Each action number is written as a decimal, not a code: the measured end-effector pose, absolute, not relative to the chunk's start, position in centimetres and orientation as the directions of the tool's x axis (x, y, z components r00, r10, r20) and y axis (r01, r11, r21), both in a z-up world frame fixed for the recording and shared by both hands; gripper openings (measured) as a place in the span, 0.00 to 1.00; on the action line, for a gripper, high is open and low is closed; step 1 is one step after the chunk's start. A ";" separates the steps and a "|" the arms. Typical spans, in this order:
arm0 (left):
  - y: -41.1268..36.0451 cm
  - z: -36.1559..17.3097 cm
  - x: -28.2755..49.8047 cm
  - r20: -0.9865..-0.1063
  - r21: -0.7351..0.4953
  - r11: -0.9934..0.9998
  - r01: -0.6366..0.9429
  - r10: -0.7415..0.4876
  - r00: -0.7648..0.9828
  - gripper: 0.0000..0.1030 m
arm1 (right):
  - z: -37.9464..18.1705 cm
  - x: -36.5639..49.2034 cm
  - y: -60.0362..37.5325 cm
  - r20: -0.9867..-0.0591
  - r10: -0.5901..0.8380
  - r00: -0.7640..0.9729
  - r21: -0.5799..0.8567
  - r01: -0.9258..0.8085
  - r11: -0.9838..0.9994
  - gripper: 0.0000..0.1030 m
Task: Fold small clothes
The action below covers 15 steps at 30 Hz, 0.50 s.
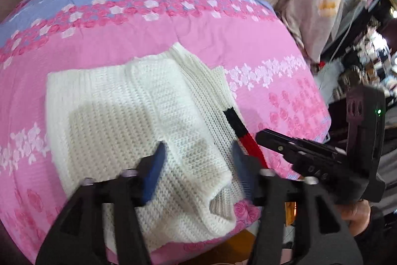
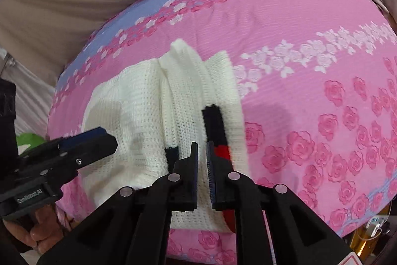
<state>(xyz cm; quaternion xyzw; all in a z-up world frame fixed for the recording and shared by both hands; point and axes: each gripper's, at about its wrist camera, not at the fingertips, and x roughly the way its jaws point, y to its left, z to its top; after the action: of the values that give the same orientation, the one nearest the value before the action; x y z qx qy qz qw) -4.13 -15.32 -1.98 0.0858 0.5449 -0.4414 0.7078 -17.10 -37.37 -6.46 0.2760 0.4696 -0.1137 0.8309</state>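
A small white knit sweater (image 1: 139,106) lies partly folded on a pink flowered bedspread (image 1: 223,36), with a black and red stripe (image 1: 242,138) along its right edge. My left gripper (image 1: 197,153) is open, its fingers either side of the sweater's near part, just above it. My right gripper (image 2: 202,153) hovers over the sweater (image 2: 139,116) beside the black and red stripe (image 2: 215,126); its jaws stand a narrow gap apart with nothing clearly between them. Each gripper shows in the other's view, the right one (image 1: 263,137) and the left one (image 2: 109,140).
The bedspread (image 2: 310,24) has a lilac band at the far side against a beige wall. A floral pillow (image 1: 317,4) and cluttered shelves (image 1: 372,41) are at the right. The bed's near edge runs just below the sweater.
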 end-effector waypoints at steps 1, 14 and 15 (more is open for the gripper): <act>-13.8 -1.4 -3.6 -0.839 -0.357 0.622 0.697 -0.541 0.053 0.73 | -6.1 -17.7 -37.6 -0.829 0.087 0.553 0.382 0.447 0.809 0.17; -3.2 -0.3 1.1 -0.863 -0.219 0.831 0.511 -0.409 0.296 0.76 | -10.1 -9.7 -31.3 -0.854 0.242 0.460 0.430 0.366 0.825 0.60; -3.1 -0.1 0.9 -0.859 -0.219 0.831 0.512 -0.413 0.302 0.76 | -9.9 -9.5 -30.5 -0.852 0.242 0.464 0.425 0.344 0.838 0.35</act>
<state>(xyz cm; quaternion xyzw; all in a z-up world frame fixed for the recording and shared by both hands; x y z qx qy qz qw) 0.86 -3.06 -0.15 0.0482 0.5164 -0.2870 0.8054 -9.49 -30.54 -9.95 0.2833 0.5166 -0.0315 0.8074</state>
